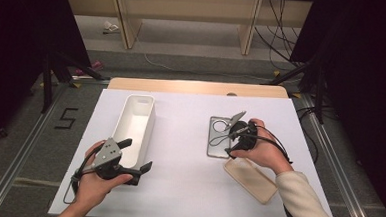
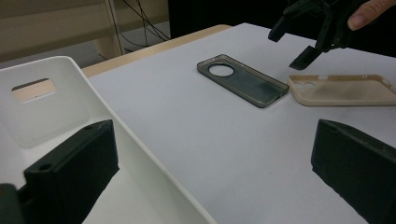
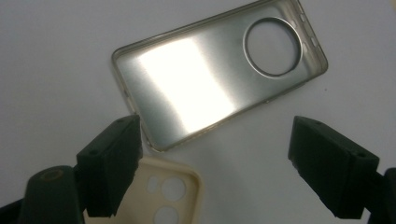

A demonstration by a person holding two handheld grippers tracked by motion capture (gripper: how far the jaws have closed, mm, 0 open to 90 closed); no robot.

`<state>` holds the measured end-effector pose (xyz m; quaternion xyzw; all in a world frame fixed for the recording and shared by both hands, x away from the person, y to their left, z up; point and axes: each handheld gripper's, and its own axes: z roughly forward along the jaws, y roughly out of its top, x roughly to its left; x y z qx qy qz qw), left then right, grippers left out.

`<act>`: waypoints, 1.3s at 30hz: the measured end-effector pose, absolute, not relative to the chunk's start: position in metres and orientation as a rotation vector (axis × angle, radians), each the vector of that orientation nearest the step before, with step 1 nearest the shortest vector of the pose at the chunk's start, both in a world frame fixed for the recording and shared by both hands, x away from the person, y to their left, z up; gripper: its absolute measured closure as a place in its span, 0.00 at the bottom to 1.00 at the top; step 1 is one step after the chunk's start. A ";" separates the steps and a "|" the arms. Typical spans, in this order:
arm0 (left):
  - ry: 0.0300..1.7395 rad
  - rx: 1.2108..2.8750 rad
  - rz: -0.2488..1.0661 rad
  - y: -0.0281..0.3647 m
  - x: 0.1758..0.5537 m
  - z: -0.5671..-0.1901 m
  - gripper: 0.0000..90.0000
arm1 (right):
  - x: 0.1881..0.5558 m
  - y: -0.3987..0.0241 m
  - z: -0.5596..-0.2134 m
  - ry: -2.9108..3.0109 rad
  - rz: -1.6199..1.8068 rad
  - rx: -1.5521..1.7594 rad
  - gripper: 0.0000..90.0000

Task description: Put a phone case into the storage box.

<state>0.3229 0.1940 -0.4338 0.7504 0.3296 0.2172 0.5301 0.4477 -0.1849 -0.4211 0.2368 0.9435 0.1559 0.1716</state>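
A white-topped bench (image 1: 188, 153) is sitting in a dim room, with grey floor, cables and pale wooden furniture lying beyond its far edge at 12 o'clock. Wide bare surface is stretching across the middle of the bench and along its near edge at 6 o'clock. A long white bin (image 1: 136, 125) is standing toward 9 o'clock, its long axis running from 12 to 6.

The grey phone case (image 1: 218, 137) is lying flat, hollow side up, right of centre toward 3 o'clock and well in from every edge. Its long axis is running roughly 12 to 6 in the high view, with the round camera opening at the 12 o'clock end. It is looking smoky and translucent, and its inner face is glaring under the light in the right gripper view (image 3: 205, 88). A beige phone case (image 1: 250, 179) is lying just beside its near corner, toward 5 o'clock, angled across the bench.

The right hand-held gripper (image 1: 237, 136) is hovering over the grey case with its jaws standing wide apart and nothing between them. The left hand-held gripper (image 1: 137, 158) is sitting at the near end of the bin, its jaws apart and straddling the bin's wall.
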 end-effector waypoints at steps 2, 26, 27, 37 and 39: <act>0.785 1.792 0.520 0.194 0.323 -0.434 0.00 | 0.445 -0.180 -0.422 2.694 0.421 0.639 0.21; 0.782 1.794 0.516 0.194 0.323 -0.434 0.00 | 0.437 -0.141 -0.438 2.778 0.237 0.408 0.24; 0.782 1.794 0.516 0.194 0.323 -0.434 0.00 | 0.437 -0.141 -0.438 2.778 0.237 0.408 0.24; 0.782 1.795 0.516 0.193 0.323 -0.434 0.00 | 0.444 -0.133 -0.448 2.789 0.166 0.360 0.26; 0.782 1.794 0.515 0.193 0.323 -0.434 0.00 | 0.444 -0.132 -0.449 2.785 0.163 0.369 0.26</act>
